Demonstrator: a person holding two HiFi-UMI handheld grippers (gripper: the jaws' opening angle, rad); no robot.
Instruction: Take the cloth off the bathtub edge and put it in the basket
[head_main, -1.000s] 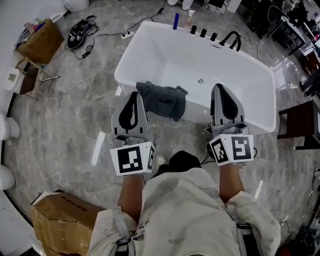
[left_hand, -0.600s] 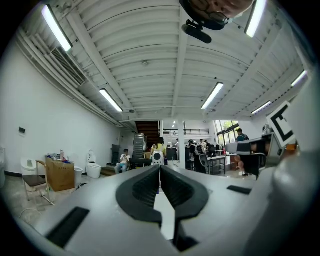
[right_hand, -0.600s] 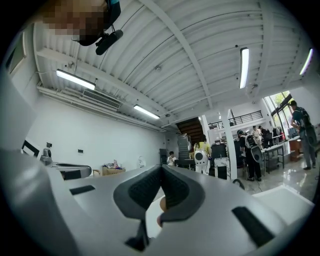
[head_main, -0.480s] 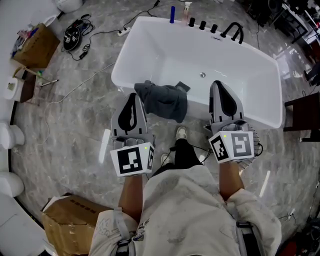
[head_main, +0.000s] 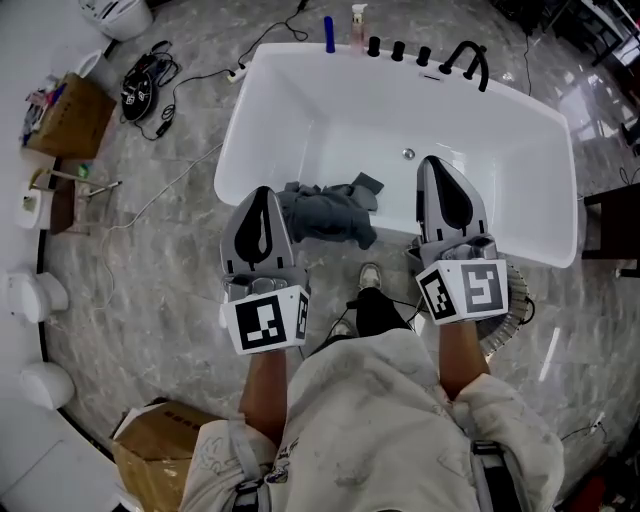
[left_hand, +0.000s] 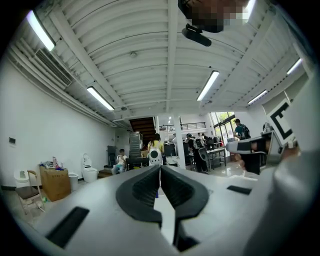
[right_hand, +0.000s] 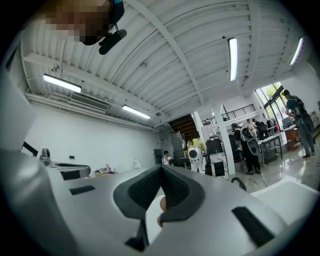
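The left gripper (head_main: 262, 194) has its jaws pressed together with nothing between them, as its own view shows, and the right gripper (head_main: 433, 162) is closed and empty in the same way. Both forearms (head_main: 262, 385) reach straight forward from the body, side by side and well apart, with the grippers held level and pointing at the tub (head_main: 236, 135). Each marker cube (head_main: 266, 320) faces up toward the head. The dark grey cloth (head_main: 330, 213) lies bunched over the tub's near edge, between the two grippers. The left gripper's tip sits just at the cloth's left side, and whether it touches cannot be told. The right gripper's tip is over the near rim, to the right of the cloth and apart from it. A mesh basket (head_main: 508, 322) shows on the floor, partly hidden behind the right gripper's cube.
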